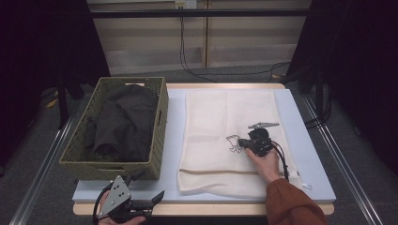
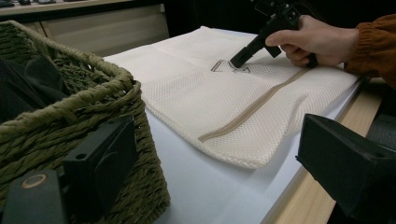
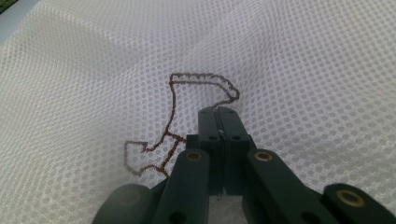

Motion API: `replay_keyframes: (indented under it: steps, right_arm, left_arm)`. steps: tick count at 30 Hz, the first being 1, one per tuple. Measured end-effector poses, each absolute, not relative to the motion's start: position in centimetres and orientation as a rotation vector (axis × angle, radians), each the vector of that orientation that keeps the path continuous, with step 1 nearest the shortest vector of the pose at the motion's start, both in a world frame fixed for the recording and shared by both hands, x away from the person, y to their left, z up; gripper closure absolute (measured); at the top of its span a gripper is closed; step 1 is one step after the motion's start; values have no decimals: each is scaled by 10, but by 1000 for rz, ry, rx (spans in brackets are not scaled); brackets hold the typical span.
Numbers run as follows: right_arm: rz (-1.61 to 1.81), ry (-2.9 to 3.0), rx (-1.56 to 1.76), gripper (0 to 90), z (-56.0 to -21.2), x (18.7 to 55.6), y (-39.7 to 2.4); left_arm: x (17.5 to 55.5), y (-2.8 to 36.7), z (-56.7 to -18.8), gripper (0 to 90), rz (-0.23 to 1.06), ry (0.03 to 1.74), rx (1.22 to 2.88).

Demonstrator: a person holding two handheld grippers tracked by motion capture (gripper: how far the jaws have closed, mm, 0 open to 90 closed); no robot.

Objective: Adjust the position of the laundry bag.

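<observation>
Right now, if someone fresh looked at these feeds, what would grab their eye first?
Probably the big cream mesh laundry bag spread flat across the middle of the table, with the right gripper shut and pinching its mesh beside a brown stitched outline. Next, the green woven basket at the table's left, with dark clothing heaped inside. The left gripper waits open at the near edge, in front of the basket.

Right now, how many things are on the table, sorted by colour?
Green: 1, the basket
Black: 1, the heap of cloth lying in the basket
Cream: 1, the mesh bag, flat beside the basket, with the right gripper closed on its top layer
Total: 3
</observation>
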State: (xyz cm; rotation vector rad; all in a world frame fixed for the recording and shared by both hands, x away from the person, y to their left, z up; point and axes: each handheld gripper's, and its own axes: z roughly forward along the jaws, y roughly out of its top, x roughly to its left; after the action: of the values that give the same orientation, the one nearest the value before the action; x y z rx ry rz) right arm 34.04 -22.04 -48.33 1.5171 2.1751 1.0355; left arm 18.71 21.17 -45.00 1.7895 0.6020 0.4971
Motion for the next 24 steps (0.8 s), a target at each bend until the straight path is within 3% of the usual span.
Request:
replay_keyframes:
  steps: [24]
  right_arm:
    - [1055,2177,1515,900,-480,341,-201]
  left_arm:
    - [187,211,-450,114,503,588,1803]
